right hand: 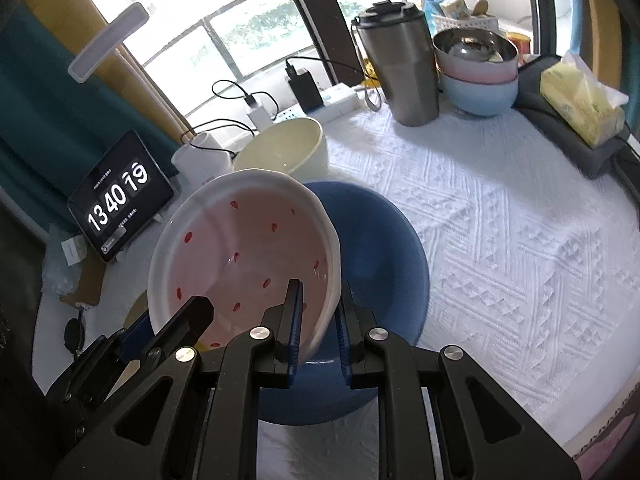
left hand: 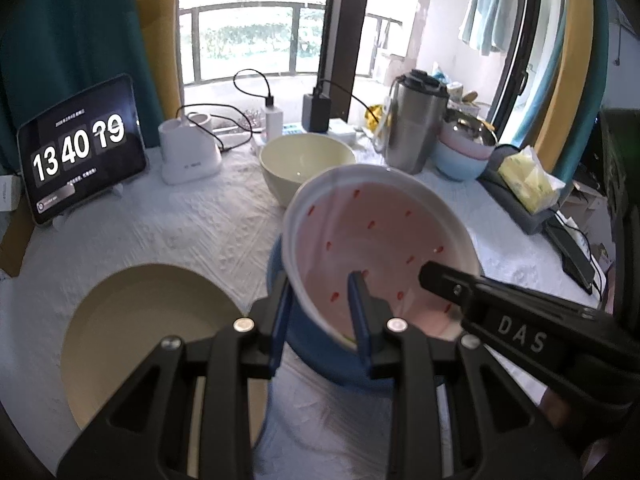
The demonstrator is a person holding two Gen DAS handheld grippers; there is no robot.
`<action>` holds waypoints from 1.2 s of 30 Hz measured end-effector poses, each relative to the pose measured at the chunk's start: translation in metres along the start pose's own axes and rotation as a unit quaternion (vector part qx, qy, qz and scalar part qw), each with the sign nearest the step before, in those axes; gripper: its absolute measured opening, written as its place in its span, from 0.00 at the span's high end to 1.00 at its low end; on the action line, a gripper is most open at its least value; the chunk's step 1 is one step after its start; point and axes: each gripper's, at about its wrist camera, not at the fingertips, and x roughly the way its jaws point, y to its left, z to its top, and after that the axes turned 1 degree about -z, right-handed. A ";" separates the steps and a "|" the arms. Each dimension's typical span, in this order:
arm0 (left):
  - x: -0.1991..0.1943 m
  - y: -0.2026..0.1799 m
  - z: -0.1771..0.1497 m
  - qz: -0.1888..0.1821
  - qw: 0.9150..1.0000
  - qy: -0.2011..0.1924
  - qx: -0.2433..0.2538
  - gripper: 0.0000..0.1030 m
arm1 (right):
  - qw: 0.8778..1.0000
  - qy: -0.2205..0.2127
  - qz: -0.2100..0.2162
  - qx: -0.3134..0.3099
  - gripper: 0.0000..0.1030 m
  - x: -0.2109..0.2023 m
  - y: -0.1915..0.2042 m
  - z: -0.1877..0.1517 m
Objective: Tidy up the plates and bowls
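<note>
Pink-lined white bowl with red specks (left hand: pixel 380 240), tilted, hanging just above the round blue plate (right hand: pixel 380 248). Pinched at opposite rims by left gripper (left hand: pixel 320 312) and right gripper (right hand: pixel 320 320), both narrow on it. Best levelled and centred before lowering, then let go together; beige plate (left hand: pixel 140 340) just beside.

A white-rimmed pink bowl (left hand: pixel 380 240) with small red marks hangs tilted in the air, just above a blue plate (right hand: pixel 384 248) lying flat on the cloth. Behind them stands a cream bowl (left hand: pixel 306 166), upright and empty. A tan plate (left hand: pixel 148 344) lies flat to the left.
</note>
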 end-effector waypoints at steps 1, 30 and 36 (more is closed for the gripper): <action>0.001 -0.001 0.000 0.000 1.000 0.002 0.001 0.72 | 1.000 0.002 0.000 0.001 0.83 0.001 -0.002 -0.001; 0.023 -0.004 -0.004 0.000 0.999 0.041 0.008 0.67 | 0.999 0.022 -0.032 -0.004 0.82 0.015 -0.012 0.002; 0.009 -0.001 0.001 0.007 1.000 0.016 0.011 0.63 | 1.000 0.002 -0.027 -0.011 0.71 0.005 -0.007 0.004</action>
